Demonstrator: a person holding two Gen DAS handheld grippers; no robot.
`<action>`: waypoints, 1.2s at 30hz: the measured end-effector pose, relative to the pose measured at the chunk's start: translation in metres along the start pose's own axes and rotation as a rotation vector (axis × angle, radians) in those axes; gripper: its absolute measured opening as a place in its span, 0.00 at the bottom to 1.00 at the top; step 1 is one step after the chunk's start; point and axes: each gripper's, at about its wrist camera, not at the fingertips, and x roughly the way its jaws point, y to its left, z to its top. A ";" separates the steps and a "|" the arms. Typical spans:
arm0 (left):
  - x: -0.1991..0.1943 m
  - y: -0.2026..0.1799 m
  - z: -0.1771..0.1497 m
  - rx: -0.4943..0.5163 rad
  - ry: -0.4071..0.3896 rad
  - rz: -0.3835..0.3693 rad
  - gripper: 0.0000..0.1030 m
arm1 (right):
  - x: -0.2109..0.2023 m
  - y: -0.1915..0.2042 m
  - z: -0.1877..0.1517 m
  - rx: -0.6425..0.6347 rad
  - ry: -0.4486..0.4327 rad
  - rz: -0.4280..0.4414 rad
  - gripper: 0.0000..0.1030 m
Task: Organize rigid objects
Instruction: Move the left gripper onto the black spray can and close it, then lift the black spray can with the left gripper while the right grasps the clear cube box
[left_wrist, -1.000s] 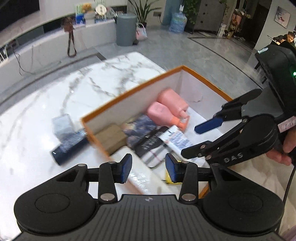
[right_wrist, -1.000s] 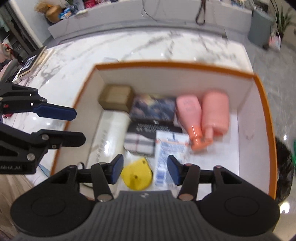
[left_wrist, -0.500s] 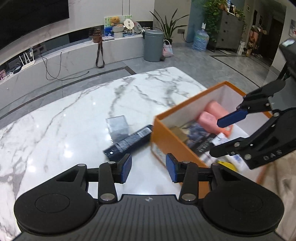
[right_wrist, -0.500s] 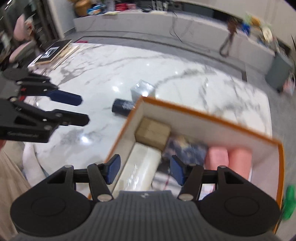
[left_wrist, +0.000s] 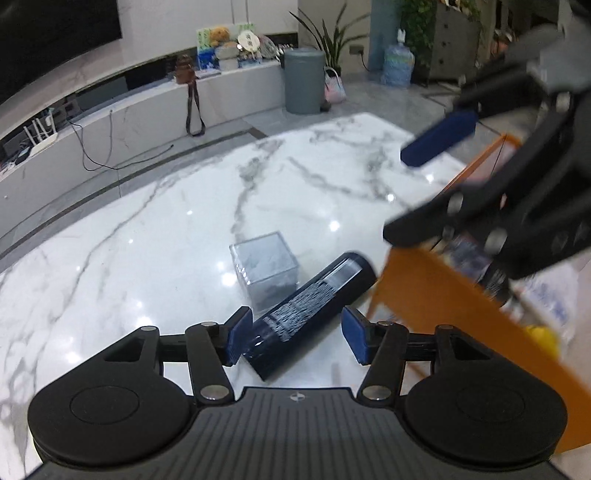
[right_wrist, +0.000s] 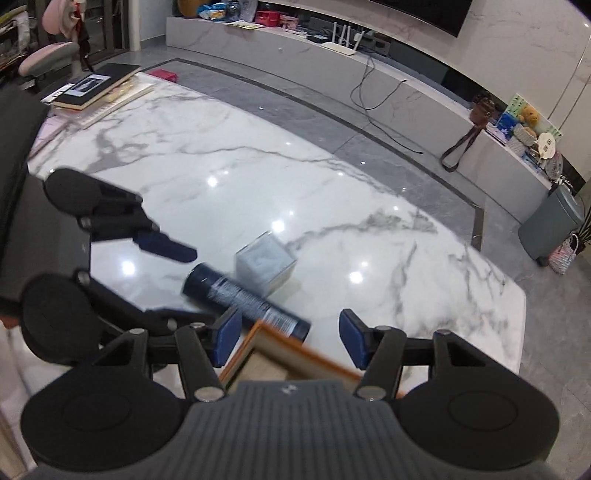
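Observation:
A dark blue cylindrical bottle (left_wrist: 310, 310) lies on its side on the white marble table (left_wrist: 147, 258), next to a small clear plastic cube box (left_wrist: 264, 269). My left gripper (left_wrist: 295, 338) is open, its pads on either side of the bottle's near end, not touching. The orange box (left_wrist: 454, 306) stands at the right with packed items inside. My right gripper (right_wrist: 290, 338) is open and empty above the orange box's corner (right_wrist: 291, 347). The bottle (right_wrist: 245, 299) and cube (right_wrist: 264, 264) show ahead of it. The left gripper (right_wrist: 162, 280) shows at the left there.
Books (right_wrist: 92, 90) are stacked at the table's far left corner in the right wrist view. A grey bin (left_wrist: 304, 81) and a low marble TV bench (left_wrist: 147, 110) stand beyond the table. The right gripper (left_wrist: 413, 195) hangs over the orange box in the left wrist view.
Both grippers pulled back from over the orange box and swung toward the table. The left gripper has come down around the dark bottle's near end.

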 end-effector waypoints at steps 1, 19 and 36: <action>0.005 0.002 -0.002 0.011 0.006 -0.009 0.64 | 0.005 -0.002 0.002 0.004 0.005 0.009 0.57; 0.037 0.009 -0.008 0.040 0.063 -0.075 0.56 | 0.076 -0.004 0.020 -0.011 0.139 0.061 0.57; -0.019 0.079 -0.056 -0.212 0.225 0.126 0.51 | 0.090 0.034 0.038 0.024 0.143 0.029 0.63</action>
